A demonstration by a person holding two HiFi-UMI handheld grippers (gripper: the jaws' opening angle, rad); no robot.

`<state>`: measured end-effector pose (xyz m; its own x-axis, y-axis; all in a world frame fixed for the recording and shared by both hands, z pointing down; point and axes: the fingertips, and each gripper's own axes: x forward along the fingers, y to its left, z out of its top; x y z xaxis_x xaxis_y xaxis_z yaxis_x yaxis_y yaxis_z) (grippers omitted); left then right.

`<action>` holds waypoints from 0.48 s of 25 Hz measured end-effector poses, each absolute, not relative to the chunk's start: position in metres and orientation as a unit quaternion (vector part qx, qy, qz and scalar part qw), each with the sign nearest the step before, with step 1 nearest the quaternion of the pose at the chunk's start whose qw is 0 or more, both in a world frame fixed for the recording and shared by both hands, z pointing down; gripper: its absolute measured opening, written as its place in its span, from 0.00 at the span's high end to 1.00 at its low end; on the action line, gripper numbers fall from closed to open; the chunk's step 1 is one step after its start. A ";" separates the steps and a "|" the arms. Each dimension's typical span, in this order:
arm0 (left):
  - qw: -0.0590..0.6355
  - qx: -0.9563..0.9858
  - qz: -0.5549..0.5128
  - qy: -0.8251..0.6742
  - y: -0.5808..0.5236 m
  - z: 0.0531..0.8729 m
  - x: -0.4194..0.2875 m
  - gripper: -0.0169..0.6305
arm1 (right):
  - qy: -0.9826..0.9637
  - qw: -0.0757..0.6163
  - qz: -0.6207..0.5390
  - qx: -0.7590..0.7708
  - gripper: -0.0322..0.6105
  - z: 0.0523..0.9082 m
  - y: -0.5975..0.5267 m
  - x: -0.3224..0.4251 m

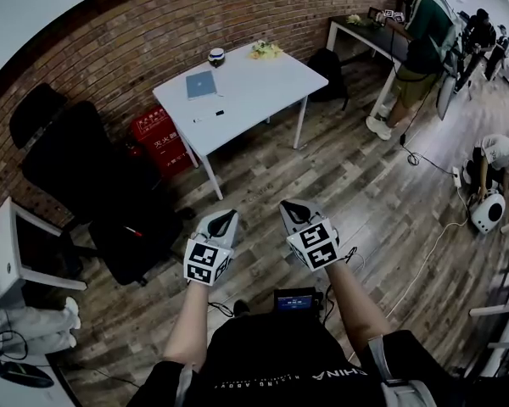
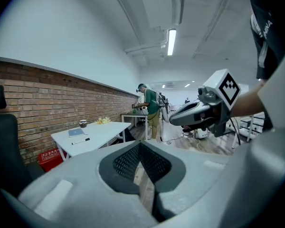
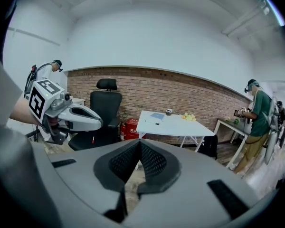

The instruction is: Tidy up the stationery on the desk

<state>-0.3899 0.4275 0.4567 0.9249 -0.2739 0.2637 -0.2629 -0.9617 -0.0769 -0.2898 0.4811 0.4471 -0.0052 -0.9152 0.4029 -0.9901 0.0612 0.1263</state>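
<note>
The left forearm [image 1: 191, 325] and right forearm [image 1: 354, 299] stretch forward side by side, bare from elbow to wrist. The left gripper [image 1: 224, 220] and right gripper [image 1: 292, 210] are near each other but apart, both pointing ahead and tipped slightly down. Each gripper's jaws are pressed together with nothing between them. The left cube [image 1: 207, 262] and right cube [image 1: 314, 244] face upward

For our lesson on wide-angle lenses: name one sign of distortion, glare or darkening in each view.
Head view: the brick wall bows into a curve. Left gripper view: the ceiling lamp glares white, corners black. Right gripper view: the wall's top edge arches, rim dark.
</note>
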 end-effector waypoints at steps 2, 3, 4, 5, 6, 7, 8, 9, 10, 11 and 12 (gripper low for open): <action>0.020 -0.981 -0.140 0.134 0.430 0.459 -0.386 0.97 | -0.703 0.192 0.099 0.678 0.94 0.449 0.484 -0.286; 0.020 -0.981 -0.142 0.133 0.432 0.460 -0.384 0.97 | -0.702 0.191 0.101 0.678 0.94 0.450 0.486 -0.284; 0.020 -0.981 -0.143 0.131 0.433 0.461 -0.381 0.97 | -0.702 0.190 0.102 0.679 0.94 0.451 0.487 -0.281; 0.019 -0.981 -0.144 0.130 0.434 0.462 -0.379 0.97 | -0.702 0.189 0.104 0.679 0.94 0.452 0.489 -0.278; 0.019 -0.981 -0.146 0.129 0.436 0.463 -0.376 0.97 | -0.701 0.189 0.106 0.680 0.94 0.453 0.491 -0.274; 0.019 -0.981 -0.147 0.128 0.437 0.464 -0.373 0.97 | -0.700 0.188 0.108 0.680 0.94 0.455 0.493 -0.271; 0.019 -0.981 -0.149 0.127 0.440 0.465 -0.370 0.97 | -0.700 0.187 0.110 0.681 0.94 0.456 0.496 -0.267; 0.018 -0.980 -0.150 0.125 0.442 0.466 -0.365 0.97 | -0.699 0.186 0.113 0.681 0.94 0.458 0.498 -0.263; 0.018 -0.980 -0.152 0.124 0.444 0.468 -0.360 0.97 | -0.700 0.185 0.116 0.680 0.94 0.460 0.501 -0.258; 0.018 -0.980 -0.153 0.123 0.446 0.469 -0.355 0.97 | -0.700 0.184 0.119 0.680 0.94 0.462 0.504 -0.252; 0.018 -0.980 -0.155 0.122 0.448 0.471 -0.349 0.97 | -0.700 0.182 0.121 0.679 0.94 0.463 0.507 -0.247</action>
<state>-0.3490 0.4482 0.4711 0.9221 -0.2446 0.2998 -0.2332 -0.9696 -0.0740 -0.2468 0.5066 0.4633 -0.0103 -0.9075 0.4199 -0.9959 0.0472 0.0776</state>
